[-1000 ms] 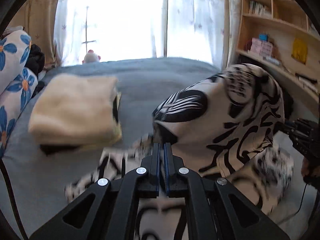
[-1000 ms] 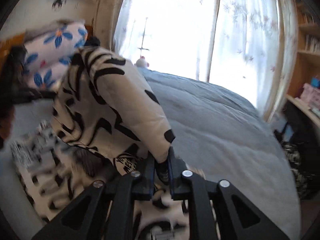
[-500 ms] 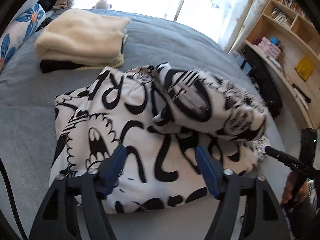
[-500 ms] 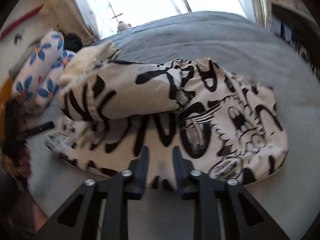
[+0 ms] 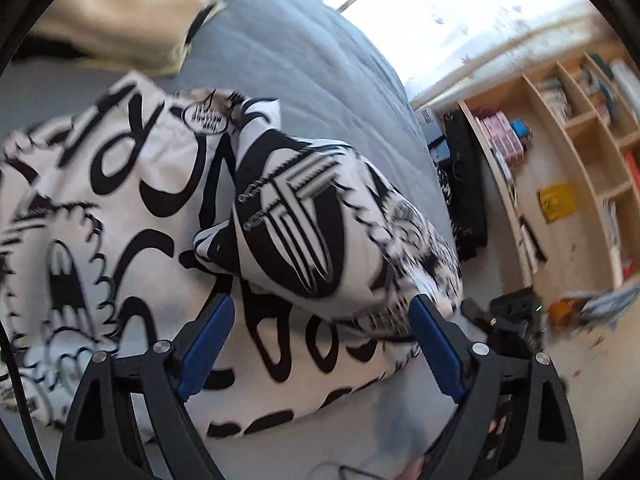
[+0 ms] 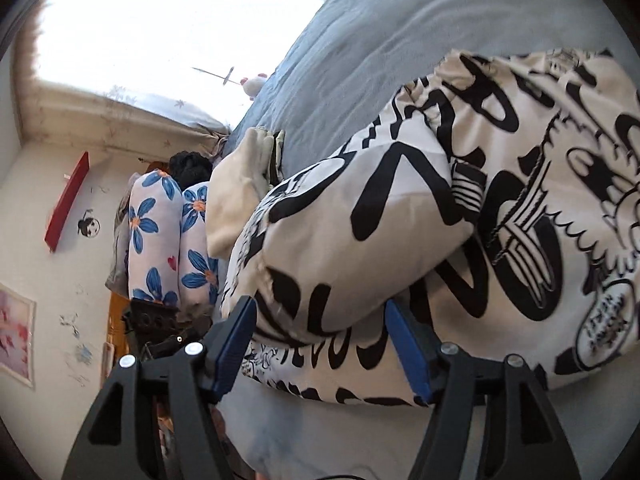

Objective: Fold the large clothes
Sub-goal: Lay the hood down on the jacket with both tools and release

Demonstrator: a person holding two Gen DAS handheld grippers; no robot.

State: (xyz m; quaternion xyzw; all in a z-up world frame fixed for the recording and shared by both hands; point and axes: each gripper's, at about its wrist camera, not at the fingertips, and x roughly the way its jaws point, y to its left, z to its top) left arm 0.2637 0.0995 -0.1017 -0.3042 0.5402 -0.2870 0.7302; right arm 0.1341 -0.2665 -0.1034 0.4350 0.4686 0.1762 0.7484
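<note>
Both grippers have let go of the black-and-white garment (image 5: 132, 216); a second ago each was clamped on its cloth and held it up off the bed.

Left wrist view: left gripper (image 5: 320, 320) jaws wide apart, just been opening, blue pads (image 5: 208, 340) clear of the fabric, nothing pinched. Garment now lies folded on the grey bedspread (image 5: 304, 64), filling centre and left of frame, top flap doubled over towards the lower right. The camera has rolled, so the bed runs diagonally. Cream folded pile (image 5: 132, 12) sits upper left, just beyond the garment. Only this view shows the wooden bookshelf (image 5: 580, 168) at right, plus the other gripper's dark body at lower right.

Right wrist view: right gripper (image 6: 320, 332) jaws also apart, just been opening; the garment's (image 6: 460, 208) folded edge sits just ahead between the pads, not squeezed. Garment fills the right half. Only this view shows the blue-flower pillows (image 6: 168, 236) left of centre and the red wall shelf (image 6: 66, 200) further left.
</note>
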